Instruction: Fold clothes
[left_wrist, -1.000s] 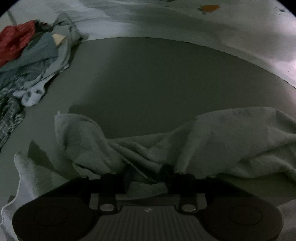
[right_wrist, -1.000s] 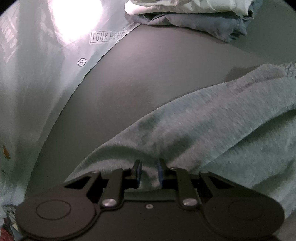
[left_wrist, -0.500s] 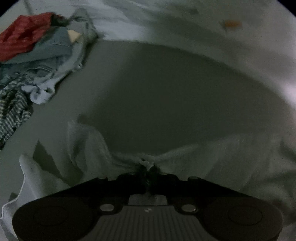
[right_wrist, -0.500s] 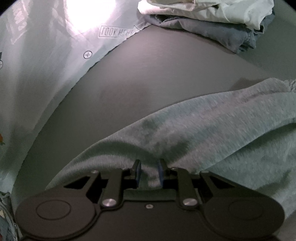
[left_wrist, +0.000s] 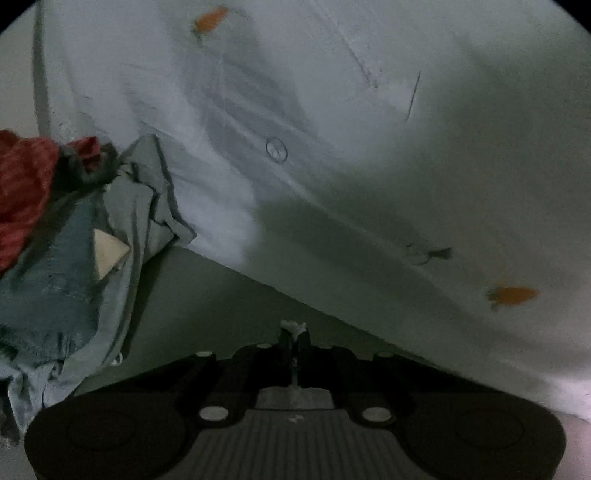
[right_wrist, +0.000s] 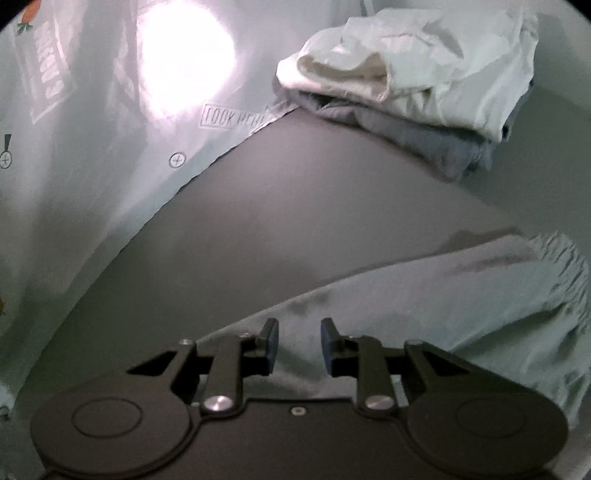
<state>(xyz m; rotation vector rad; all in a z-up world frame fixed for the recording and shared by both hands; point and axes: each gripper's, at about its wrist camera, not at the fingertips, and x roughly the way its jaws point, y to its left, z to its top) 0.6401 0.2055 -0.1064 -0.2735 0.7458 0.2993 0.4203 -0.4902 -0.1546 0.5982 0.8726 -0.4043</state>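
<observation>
Left wrist view: the left claw (left_wrist: 294, 334) is clenched on a small tuft of pale cloth (left_wrist: 293, 327) that pokes out between the fingertips; the rest of that cloth is hidden.
Heap: unfolded clothes (left_wrist: 62, 258), red and blue-grey, lie at the left on the grey surface (left_wrist: 207, 306).
Sheet: a white printed sheet (left_wrist: 332, 147) covers the far side.
Right wrist view: the right claw (right_wrist: 299, 339) is released, its jaws having just been opening; the towel (right_wrist: 424, 306) runs between the fingers and off to the right, lying on the surface.
Pads: whether they touch the towel, I cannot tell.
Stack: folded clothes (right_wrist: 424, 85), white on blue-grey, sit far right.
</observation>
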